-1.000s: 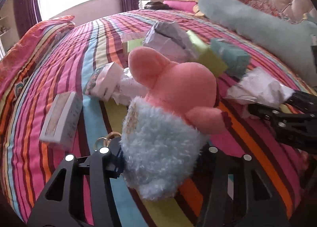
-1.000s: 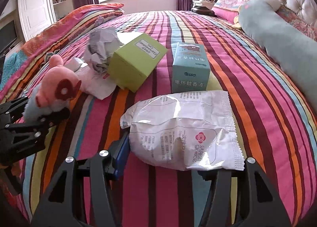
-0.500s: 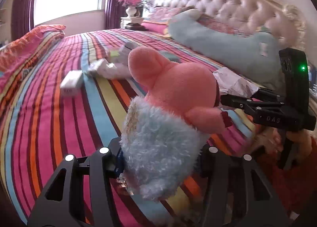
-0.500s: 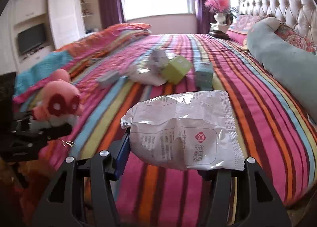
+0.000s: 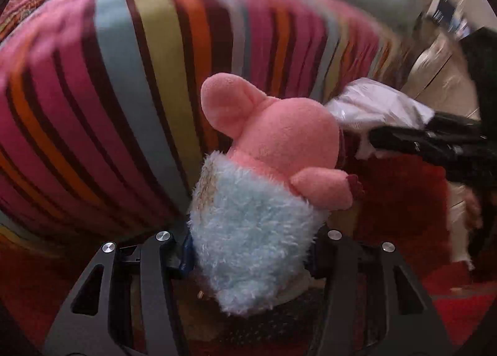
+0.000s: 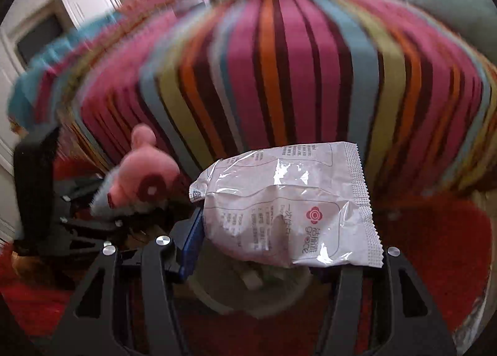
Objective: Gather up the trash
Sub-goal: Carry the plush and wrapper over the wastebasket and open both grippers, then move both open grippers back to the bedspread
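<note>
Left wrist view: the left gripper has its jaws clenched on a plush toy, gripping its fluffy blue lower half. The toy's long axis runs away from the camera and up, pink head farthest out, one ear pointing up-left. Behind it hangs the side of the striped bedspread, with red carpet below. At right, the right gripper carries a white wrapper.

Right wrist view: the right gripper is clamped on the white wrapper, which lies flat across the jaws, long axis slanting up-left, one serrated seam to the right. Beneath it sits a pale round bin, blurred. At left the left gripper holds the plush toy.
</note>
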Demonstrator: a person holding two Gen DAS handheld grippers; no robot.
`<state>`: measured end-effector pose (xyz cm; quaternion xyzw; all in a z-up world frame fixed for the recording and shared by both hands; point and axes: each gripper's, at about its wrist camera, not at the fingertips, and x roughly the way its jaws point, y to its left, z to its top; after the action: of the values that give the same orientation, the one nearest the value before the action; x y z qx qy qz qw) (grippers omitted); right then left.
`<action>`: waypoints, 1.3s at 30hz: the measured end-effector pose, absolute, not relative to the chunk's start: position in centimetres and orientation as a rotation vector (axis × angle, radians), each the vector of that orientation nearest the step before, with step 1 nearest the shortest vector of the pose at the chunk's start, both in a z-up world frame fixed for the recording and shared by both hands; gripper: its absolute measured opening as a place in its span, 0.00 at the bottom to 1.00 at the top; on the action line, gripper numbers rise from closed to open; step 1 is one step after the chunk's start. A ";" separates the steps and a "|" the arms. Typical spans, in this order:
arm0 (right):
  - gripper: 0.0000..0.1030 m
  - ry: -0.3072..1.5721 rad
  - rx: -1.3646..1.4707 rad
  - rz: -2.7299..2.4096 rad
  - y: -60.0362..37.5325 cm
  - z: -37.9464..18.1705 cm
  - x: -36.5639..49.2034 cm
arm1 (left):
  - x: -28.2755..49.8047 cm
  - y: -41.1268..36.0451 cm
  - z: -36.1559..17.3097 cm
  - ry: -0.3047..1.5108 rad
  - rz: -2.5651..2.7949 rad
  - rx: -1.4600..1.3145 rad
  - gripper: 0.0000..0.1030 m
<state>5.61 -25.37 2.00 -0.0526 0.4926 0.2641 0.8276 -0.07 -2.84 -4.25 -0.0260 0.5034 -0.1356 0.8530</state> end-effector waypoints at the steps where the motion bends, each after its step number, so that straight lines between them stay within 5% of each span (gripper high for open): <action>1: 0.52 1.085 -0.143 0.548 -24.9 0.3 5.8 | 0.5 -3.4 -5.7 1.086 -0.275 -0.025 0.51; 7: 0.52 1.273 -0.245 0.528 -22.3 -6.2 6.7 | 2.7 -5.0 -11.9 1.257 -0.250 0.012 0.51; 17: 0.53 1.351 -0.294 0.561 -20.0 -8.1 8.3 | 3.4 -5.0 -14.8 1.368 -0.221 0.038 0.55; 20: 0.55 1.372 -0.286 0.553 -20.1 -8.6 8.4 | 3.7 -5.1 -15.6 1.412 -0.192 0.051 0.61; 25: 0.64 1.400 -0.282 0.520 -20.4 -9.4 8.3 | 3.3 -5.1 -15.5 1.397 -0.165 0.054 0.84; 39: 0.64 1.385 -0.281 0.508 -21.7 -9.5 7.0 | 3.1 -5.1 -14.5 1.366 -0.168 0.042 0.85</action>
<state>7.03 -21.70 -9.48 -0.1276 0.6294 0.2308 0.7310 3.12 -5.11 -14.53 0.0194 0.6303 -0.0776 0.7722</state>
